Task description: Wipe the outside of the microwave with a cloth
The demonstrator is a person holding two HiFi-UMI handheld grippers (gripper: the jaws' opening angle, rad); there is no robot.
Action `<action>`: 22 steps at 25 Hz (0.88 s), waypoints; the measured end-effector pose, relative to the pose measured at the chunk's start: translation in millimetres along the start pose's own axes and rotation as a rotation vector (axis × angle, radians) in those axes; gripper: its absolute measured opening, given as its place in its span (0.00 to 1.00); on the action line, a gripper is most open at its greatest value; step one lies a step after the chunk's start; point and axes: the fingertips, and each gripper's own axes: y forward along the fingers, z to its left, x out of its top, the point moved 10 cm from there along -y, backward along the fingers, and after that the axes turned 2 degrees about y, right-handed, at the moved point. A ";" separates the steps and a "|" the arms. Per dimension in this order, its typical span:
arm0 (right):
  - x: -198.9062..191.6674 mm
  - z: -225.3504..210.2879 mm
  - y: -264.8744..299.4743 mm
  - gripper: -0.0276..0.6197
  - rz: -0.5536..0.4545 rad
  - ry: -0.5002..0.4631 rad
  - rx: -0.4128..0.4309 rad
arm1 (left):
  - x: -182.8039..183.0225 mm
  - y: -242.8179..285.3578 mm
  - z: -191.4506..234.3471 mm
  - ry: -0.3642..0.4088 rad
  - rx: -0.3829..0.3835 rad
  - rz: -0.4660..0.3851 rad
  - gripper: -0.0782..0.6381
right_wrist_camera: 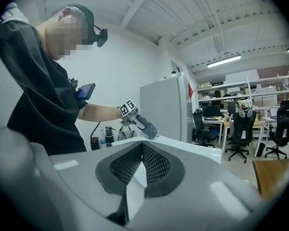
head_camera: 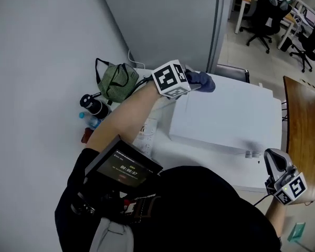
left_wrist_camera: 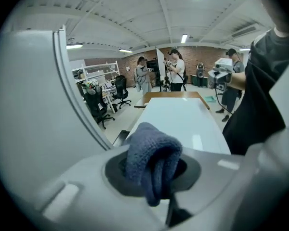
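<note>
The white microwave (head_camera: pixel 226 117) fills the middle of the head view. My left gripper (head_camera: pixel 195 81) rests at its far left top corner, shut on a dark blue cloth (head_camera: pixel 203 82) that lies against the top. In the left gripper view the cloth (left_wrist_camera: pixel 151 160) bulges out between the jaws, with the microwave top (left_wrist_camera: pixel 183 121) stretching ahead. My right gripper (head_camera: pixel 272 159) hovers by the microwave's near right corner. Its jaws are shut and hold nothing, and their pads (right_wrist_camera: pixel 156 163) meet at the tips. In the right gripper view the left gripper (right_wrist_camera: pixel 135 117) and the cloth (right_wrist_camera: pixel 149 129) show across the microwave (right_wrist_camera: pixel 183 146).
A green bag (head_camera: pixel 118 82), a black flask (head_camera: pixel 95 106) and a small bottle (head_camera: pixel 91 121) stand left of the microwave, by the grey wall. A wooden table (head_camera: pixel 304 119) is at the right. Office chairs (head_camera: pixel 265 14) and desks stand beyond. Several people (left_wrist_camera: pixel 176 71) stand far off.
</note>
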 end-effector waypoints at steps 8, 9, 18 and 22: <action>2.4 28.5 19.8 0.05 0.021 0.006 0.013 | -47.8 3.4 -1.9 -0.037 -0.046 0.061 0.19; -0.4 24.4 13.0 0.05 0.017 0.011 0.006 | -43.7 12.1 -4.5 -0.035 -0.054 0.069 0.19; -29.1 -72.9 -117.4 0.05 -0.050 0.047 -0.069 | 85.1 137.9 -55.8 0.016 -0.137 0.132 0.19; -43.9 -101.7 -184.2 0.05 -0.058 0.078 -0.139 | 153.0 203.4 -74.7 0.051 -0.162 0.107 0.19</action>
